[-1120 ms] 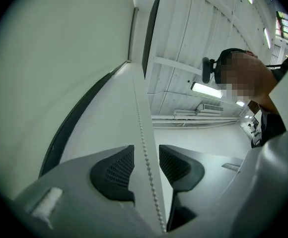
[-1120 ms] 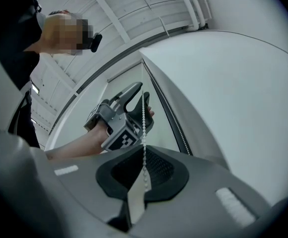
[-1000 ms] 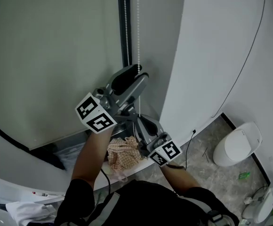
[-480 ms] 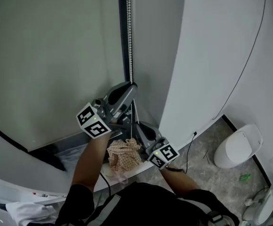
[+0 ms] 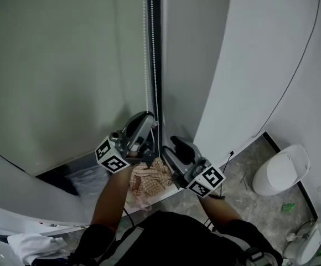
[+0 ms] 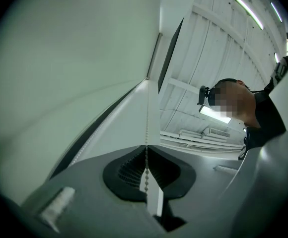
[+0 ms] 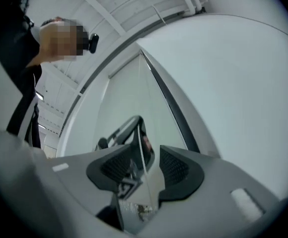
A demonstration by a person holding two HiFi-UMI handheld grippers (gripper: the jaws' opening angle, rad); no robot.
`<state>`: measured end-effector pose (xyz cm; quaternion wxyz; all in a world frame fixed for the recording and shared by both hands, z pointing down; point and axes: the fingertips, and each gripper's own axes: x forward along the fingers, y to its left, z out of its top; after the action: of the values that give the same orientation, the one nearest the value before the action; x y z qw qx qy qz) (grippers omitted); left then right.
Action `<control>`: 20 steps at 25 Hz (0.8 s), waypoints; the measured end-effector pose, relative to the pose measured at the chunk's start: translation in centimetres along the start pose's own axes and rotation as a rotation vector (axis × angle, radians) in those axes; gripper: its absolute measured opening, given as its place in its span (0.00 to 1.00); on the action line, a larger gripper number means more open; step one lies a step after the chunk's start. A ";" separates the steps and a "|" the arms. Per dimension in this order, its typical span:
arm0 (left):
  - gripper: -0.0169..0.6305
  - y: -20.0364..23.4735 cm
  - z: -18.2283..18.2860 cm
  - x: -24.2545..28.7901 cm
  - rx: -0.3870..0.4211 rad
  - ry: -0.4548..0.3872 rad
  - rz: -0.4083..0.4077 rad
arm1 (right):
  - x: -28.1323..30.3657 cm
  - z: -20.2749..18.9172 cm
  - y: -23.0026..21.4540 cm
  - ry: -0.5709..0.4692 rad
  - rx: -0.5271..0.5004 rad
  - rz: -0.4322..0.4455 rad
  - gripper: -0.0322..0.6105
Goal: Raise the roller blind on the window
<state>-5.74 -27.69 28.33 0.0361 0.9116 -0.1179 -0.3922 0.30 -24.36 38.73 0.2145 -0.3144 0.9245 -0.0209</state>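
**Left gripper drops down the chain and clamps it; right gripper opens**

Lower than a second ago, the left gripper has come down along the bead chain from mid-frame to the lower centre of the head view. Its jaws have just been closing and now press together on the chain. In the left gripper view one strand is pinched between the ribbed pads and runs straight up from them.

Just right of it and a little lower, the right gripper sits about where it was. Its jaws have just been opening and stand spread, and the chain passes through the gap between its pads.

The roller blind, pale green, fills the upper left of the head view. The chain's two strands hang at its right edge, along the dark window frame. A checked cloth lies just below the two grippers at lower centre
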 end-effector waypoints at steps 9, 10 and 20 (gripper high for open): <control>0.05 0.6 -7.9 -5.6 -0.115 0.100 0.134 | 7.2 14.6 1.6 -0.188 -0.157 0.070 0.26; 0.05 0.6 -8.7 -6.5 -0.141 0.101 0.148 | 8.1 14.8 1.7 -0.178 -0.169 0.071 0.26; 0.05 0.0 -10.2 -9.1 -0.170 0.103 0.194 | 13.6 18.3 2.8 -0.195 -0.081 0.140 0.20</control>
<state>-4.44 -25.76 41.82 0.1570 0.9085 -0.1697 -0.3481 -3.46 -28.37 16.40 0.2915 -0.2583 0.9190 0.0621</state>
